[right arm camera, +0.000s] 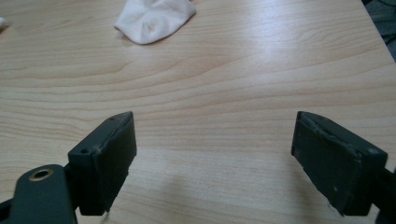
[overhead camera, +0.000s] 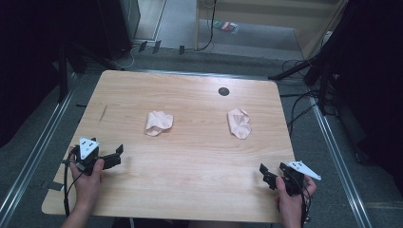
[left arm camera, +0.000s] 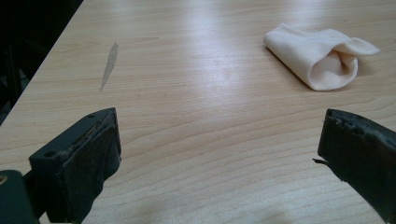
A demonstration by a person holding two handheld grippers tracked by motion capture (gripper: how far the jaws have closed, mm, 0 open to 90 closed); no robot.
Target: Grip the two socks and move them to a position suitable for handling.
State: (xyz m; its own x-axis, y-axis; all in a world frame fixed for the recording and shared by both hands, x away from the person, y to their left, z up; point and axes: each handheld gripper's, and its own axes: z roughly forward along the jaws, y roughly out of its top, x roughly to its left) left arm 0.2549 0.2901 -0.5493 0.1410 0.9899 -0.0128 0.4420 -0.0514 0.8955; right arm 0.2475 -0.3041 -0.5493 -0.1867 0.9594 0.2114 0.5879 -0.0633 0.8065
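- Table [overhead camera: 190, 156]: pale wood with visible grain, rounded corners, a small dark round hole [overhead camera: 223, 91] near the far edge and a thin grey streak [left arm camera: 110, 63] toward its left side.
- Left cloth [overhead camera: 158, 122]: soft, cream, loosely folded into a roll, mid-table.
- Right cloth [overhead camera: 239, 123]: same fabric, crumpled, well apart from the left one; cut off at the top of the right gripper view.
- Left gripper [overhead camera: 110, 159]: black jaws wide apart, empty, pads worn and ragged, near the table's left edge.
- Right gripper [overhead camera: 270, 175]: jaws wide, empty, near the right front corner.
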